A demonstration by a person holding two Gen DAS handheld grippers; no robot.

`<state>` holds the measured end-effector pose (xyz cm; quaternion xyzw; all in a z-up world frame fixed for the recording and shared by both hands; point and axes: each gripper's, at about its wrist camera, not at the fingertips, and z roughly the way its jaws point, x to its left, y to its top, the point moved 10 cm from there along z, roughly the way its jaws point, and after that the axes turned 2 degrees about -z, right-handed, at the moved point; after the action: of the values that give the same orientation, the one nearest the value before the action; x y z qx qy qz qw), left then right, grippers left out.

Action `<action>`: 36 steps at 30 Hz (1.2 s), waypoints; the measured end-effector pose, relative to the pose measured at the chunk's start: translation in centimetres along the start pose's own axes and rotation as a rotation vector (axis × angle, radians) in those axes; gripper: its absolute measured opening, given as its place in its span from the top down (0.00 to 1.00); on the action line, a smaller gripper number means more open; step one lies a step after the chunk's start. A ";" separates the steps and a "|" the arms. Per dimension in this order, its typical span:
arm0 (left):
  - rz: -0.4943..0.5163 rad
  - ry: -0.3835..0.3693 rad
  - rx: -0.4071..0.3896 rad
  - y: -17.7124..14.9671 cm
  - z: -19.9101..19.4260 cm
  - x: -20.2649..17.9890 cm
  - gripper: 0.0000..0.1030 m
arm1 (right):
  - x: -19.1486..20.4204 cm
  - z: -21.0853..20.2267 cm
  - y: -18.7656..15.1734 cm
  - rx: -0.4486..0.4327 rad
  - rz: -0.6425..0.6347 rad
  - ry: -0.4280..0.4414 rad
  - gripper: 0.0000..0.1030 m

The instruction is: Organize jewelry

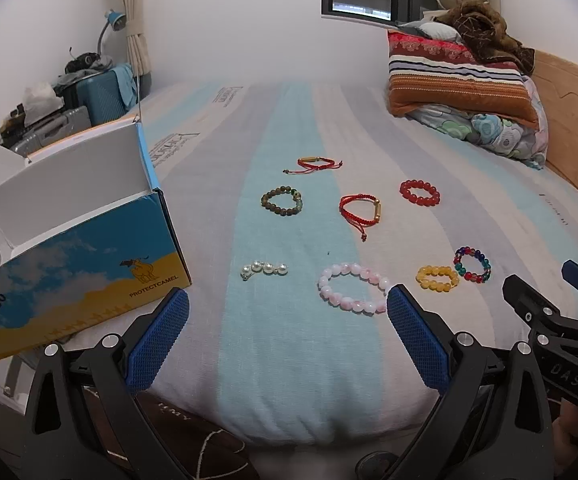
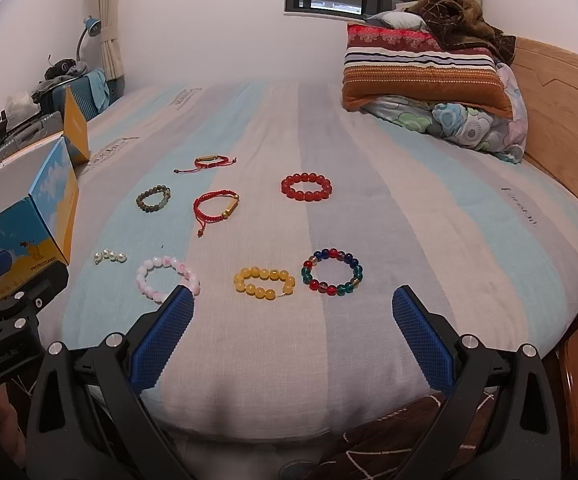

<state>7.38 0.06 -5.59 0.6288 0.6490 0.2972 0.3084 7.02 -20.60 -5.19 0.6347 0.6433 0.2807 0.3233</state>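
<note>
Both tools wide open, nothing held: left tool (image 1: 287, 320), right tool (image 2: 293, 316), both hovering at the near edge of the bed (image 2: 429, 216) and angled down at it.

Nearest my left tool: pink bracelet (image 1: 354, 289), just ahead, touching the line of my right-hand pad in view. Pearl piece (image 1: 264, 269) ahead-left of it. Open box (image 1: 85, 248) sits hard left of the left tool, lid up; I judge that is where the jewelry goes.

Nearest my right tool: yellow bracelet (image 2: 265, 283) straight ahead between the jaws' lines, multicolour bracelet (image 2: 332, 272) just right of it.

Further out: red cord bracelet (image 2: 216, 206) with gold tube, brown bead bracelet (image 2: 153, 198) left of it, red bead bracelet (image 2: 306, 187) right. Farthest: second red cord bracelet (image 2: 209, 161).

Nothing boxed yet, by the look. To do the first pick well: take the nearest pieces first, come down with one pad inside the ring and one outside, pinch the beads, not the sheet. Soft bedding may bunch, so close gently. Cord ones: grab at the gold tube.
</note>
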 end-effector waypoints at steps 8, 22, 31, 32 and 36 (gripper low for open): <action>0.004 -0.016 0.010 -0.2 0.2 -0.4 0.05 | 0.5 0.2 -0.2 0.005 -0.011 0.007 0.07; 0.020 -0.030 0.034 -0.5 0.4 -0.7 0.05 | 0.7 0.6 -0.4 0.012 -0.020 0.007 0.07; 0.022 -0.029 0.033 -0.5 0.4 -0.8 0.05 | 0.6 0.5 -0.3 0.012 -0.021 0.006 0.07; 0.021 -0.030 0.033 -0.5 0.4 -0.8 0.05 | 0.6 0.5 -0.3 0.012 -0.021 0.006 0.07; 0.023 -0.030 0.035 -0.5 0.5 -0.9 0.05 | 0.7 0.5 -0.4 0.012 -0.022 0.006 0.07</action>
<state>7.43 -0.87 -6.24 0.6459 0.6420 0.2802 0.3036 7.20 -19.99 -5.83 0.6286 0.6529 0.2754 0.3205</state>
